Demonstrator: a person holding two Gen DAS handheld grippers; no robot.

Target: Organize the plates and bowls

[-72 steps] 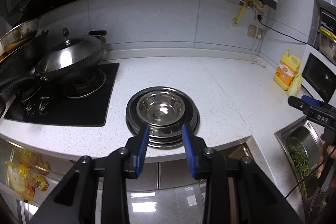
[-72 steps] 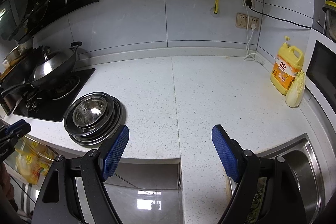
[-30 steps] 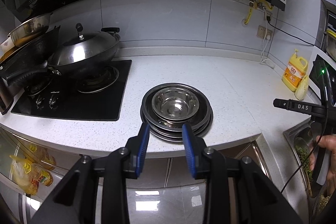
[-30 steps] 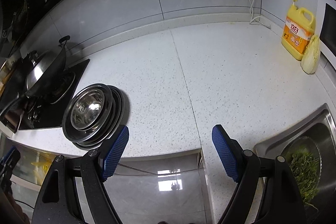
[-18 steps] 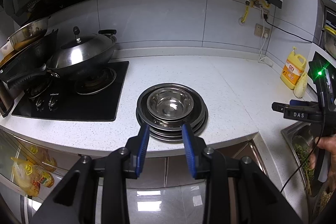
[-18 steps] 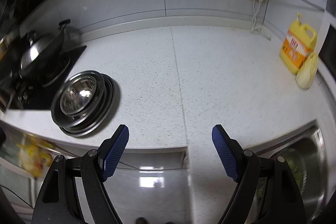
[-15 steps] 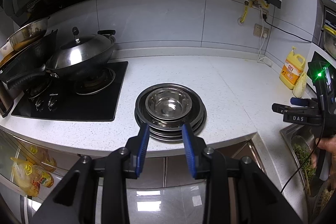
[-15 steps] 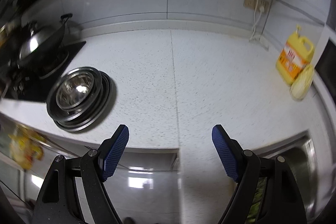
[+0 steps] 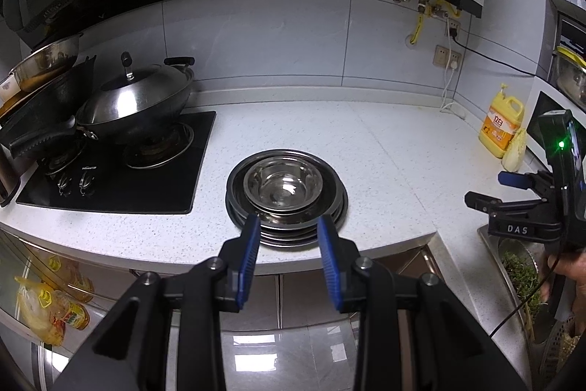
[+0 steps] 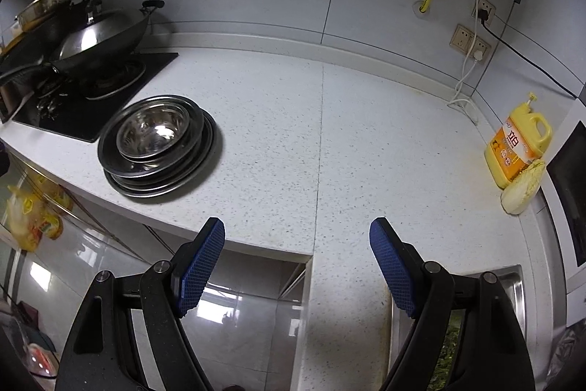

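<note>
A stack of steel plates [image 9: 329, 207] with steel bowls [image 9: 284, 185] nested on top sits on the white counter [image 9: 384, 149] near its front edge. The same stack [image 10: 161, 149] shows at the left of the right wrist view. My left gripper [image 9: 287, 246] is open and empty, held off the counter's front edge just short of the stack. My right gripper [image 10: 298, 261] is wide open and empty, off the front edge to the right of the stack. It also shows at the right of the left wrist view [image 9: 512, 185].
A black gas hob [image 9: 110, 171] with a lidded wok [image 9: 135, 101] stands left of the stack. A yellow detergent bottle [image 10: 518, 141] and a cabbage [image 10: 522, 187] stand at the far right. A steel sink [image 10: 509, 284] with greens lies at the right front.
The left gripper has stayed aimed at the stack with only small shifts. The right gripper has swung about over the counter edge, so the stack now sits higher and nearer in its view.
</note>
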